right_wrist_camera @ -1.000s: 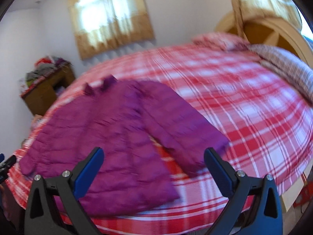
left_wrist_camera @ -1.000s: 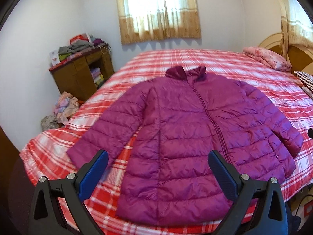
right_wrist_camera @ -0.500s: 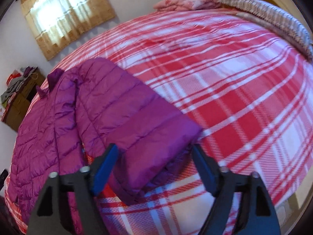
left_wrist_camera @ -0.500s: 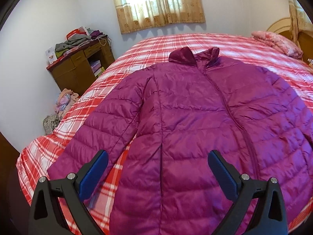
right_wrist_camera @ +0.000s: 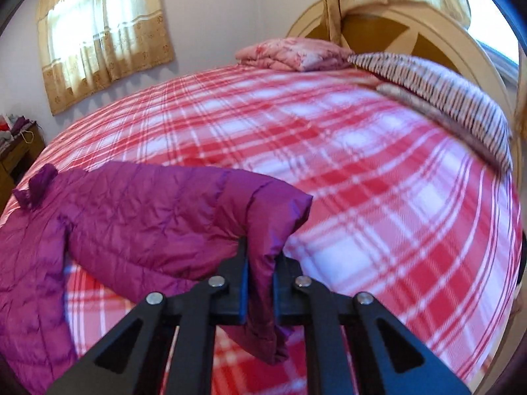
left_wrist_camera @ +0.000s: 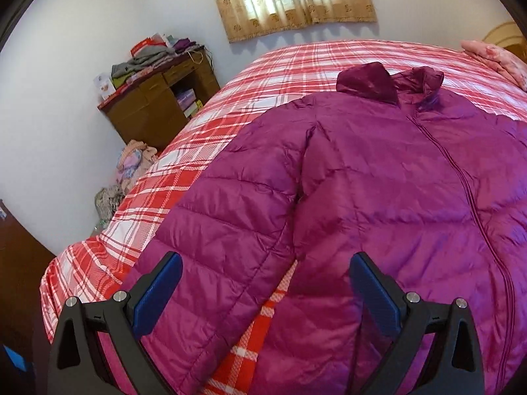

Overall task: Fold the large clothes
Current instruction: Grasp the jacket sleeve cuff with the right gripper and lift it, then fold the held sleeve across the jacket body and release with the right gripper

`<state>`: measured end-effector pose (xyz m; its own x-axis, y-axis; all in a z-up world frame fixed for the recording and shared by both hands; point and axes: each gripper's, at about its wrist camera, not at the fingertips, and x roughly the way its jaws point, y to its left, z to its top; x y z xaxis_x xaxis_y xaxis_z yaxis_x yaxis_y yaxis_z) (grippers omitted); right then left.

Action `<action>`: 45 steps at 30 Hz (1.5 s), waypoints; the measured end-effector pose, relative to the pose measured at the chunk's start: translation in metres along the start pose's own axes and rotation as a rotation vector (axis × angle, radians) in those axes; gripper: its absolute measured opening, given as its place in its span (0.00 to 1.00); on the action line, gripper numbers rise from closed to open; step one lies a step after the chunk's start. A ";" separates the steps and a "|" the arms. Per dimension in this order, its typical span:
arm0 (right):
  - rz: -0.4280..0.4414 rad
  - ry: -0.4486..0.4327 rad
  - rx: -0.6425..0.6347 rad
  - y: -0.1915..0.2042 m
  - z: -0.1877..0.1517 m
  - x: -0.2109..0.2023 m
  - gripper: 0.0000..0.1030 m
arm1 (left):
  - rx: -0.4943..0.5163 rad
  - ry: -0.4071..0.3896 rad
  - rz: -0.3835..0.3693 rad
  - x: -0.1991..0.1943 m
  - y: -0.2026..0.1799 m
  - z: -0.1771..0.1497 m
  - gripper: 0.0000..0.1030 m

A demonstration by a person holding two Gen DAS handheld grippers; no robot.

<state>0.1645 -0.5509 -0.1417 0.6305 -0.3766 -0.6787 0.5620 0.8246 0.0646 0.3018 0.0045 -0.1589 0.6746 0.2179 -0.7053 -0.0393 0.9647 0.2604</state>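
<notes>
On bed (right_wrist_camera: 329,151), right claw (right_wrist_camera: 260,260) clamps jacket (right_wrist_camera: 148,223) sleeve cuff

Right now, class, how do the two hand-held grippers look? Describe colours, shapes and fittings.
Both match. The left hand-held gripper has two matte black angular fingers with triangular cut-outs, round silver bolts at the pivots, and flat blue pads on the inner faces. The right hand-held gripper shows the same. No cables, markings or sleeves show.

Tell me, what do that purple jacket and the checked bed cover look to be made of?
The purple jacket looks like thin, glossy synthetic shell, perhaps nylon, over soft padding: it shines, is stitched into puffy quilted rows, and crumples where the right gripper pinches its sleeve. The checked bed cover looks like matte woven fabric, probably cotton or a blend: no sheen, plaid pattern.
</notes>
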 end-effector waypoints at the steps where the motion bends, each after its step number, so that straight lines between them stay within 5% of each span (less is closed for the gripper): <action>1: -0.006 -0.014 -0.011 0.005 0.007 0.001 0.12 | -0.006 -0.001 -0.009 0.000 0.001 0.003 0.99; 13: 0.076 -0.191 -0.249 0.127 0.048 -0.032 0.11 | -0.030 -0.073 -0.017 -0.009 0.012 0.041 0.99; 23: 0.204 -0.211 -0.489 0.259 0.013 -0.029 0.11 | -0.037 -0.098 -0.019 -0.008 0.027 0.042 0.99; 31: 0.256 -0.172 -0.612 0.333 -0.032 0.000 0.12 | -0.080 -0.037 0.018 0.019 0.047 0.034 0.99; 32: 0.271 -0.161 -0.622 0.341 -0.040 0.004 0.17 | -0.086 -0.030 0.022 0.021 0.048 0.033 0.99; 34: 0.305 -0.141 -0.627 0.348 -0.048 0.003 0.47 | -0.097 -0.025 0.027 0.023 0.051 0.033 0.99; 35: 0.350 -0.120 -0.623 0.349 -0.053 0.000 0.70 | -0.102 -0.026 0.028 0.022 0.052 0.034 0.99; 45: 0.499 -0.096 -0.621 0.297 -0.076 -0.049 0.75 | -0.148 -0.053 -0.042 -0.003 0.027 0.054 0.99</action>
<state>0.2598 -0.2557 -0.1449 0.7882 0.0875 -0.6092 -0.1812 0.9790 -0.0938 0.3391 0.0216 -0.1141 0.7160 0.1722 -0.6765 -0.1152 0.9850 0.1288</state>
